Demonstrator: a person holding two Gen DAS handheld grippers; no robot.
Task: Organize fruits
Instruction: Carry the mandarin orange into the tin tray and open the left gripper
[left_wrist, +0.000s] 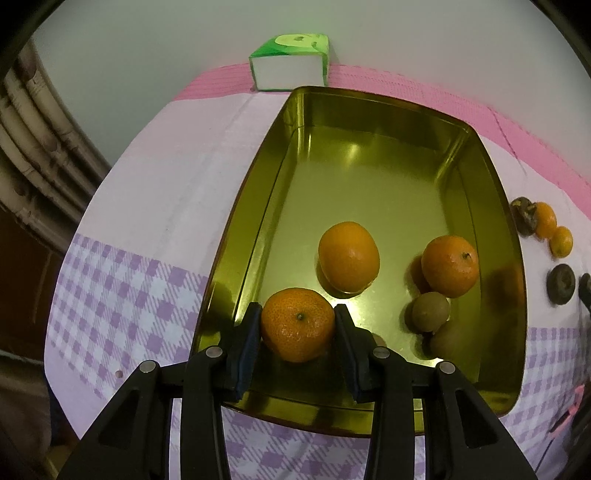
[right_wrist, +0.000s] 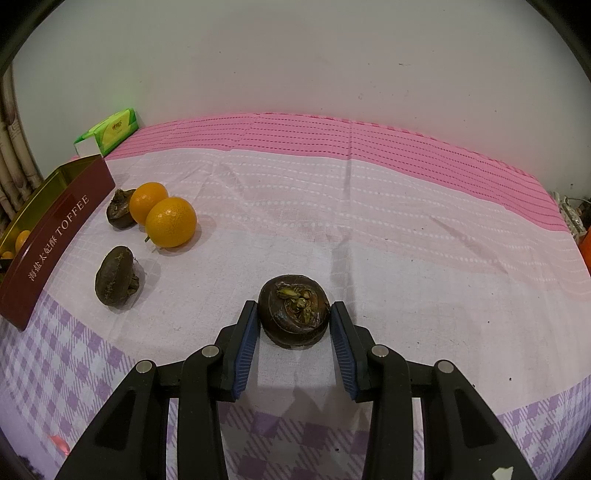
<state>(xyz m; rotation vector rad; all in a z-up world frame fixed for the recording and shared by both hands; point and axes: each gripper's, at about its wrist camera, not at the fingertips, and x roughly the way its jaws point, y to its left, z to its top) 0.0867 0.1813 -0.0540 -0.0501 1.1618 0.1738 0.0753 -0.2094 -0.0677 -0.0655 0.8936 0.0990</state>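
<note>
Your left gripper (left_wrist: 298, 325) is clamped on a mandarin (left_wrist: 297, 324), pads tight on both sides, held low over the near-left corner of the gold tin (left_wrist: 258, 206). Inside the tin already: 2 more oranges, 1 mid-floor (left_wrist: 348, 256) and 1 near the right wall (left_wrist: 450, 266), plus a kiwi (left_wrist: 430, 311) just near of that one; a brownish shape beside the kiwi is prob. only its reflection, can't say for sure.

Your right gripper (right_wrist: 293, 321) sits narrow around a dark brown fruit (right_wrist: 293, 315) on the cloth (right_wrist: 369, 240), pads at or just off its sides; whether it's lifted isn't clear.

Progress, as I read it: approx. halfway. 3 pieces are in, 1 is about to go in, 1 is at the right pads. Left on the cloth, far-left of the right gripper beside the tin's red wall: 2 oranges (right_wrist: 170, 221) touching each other, a dark fruit (right_wrist: 120, 208) against the far one, and another dark fruit (right_wrist: 115, 276) alone, nearer.

Pose: left hand pitched steeply down into the tin; right hand angled down less steeply, low over the cloth.
</note>
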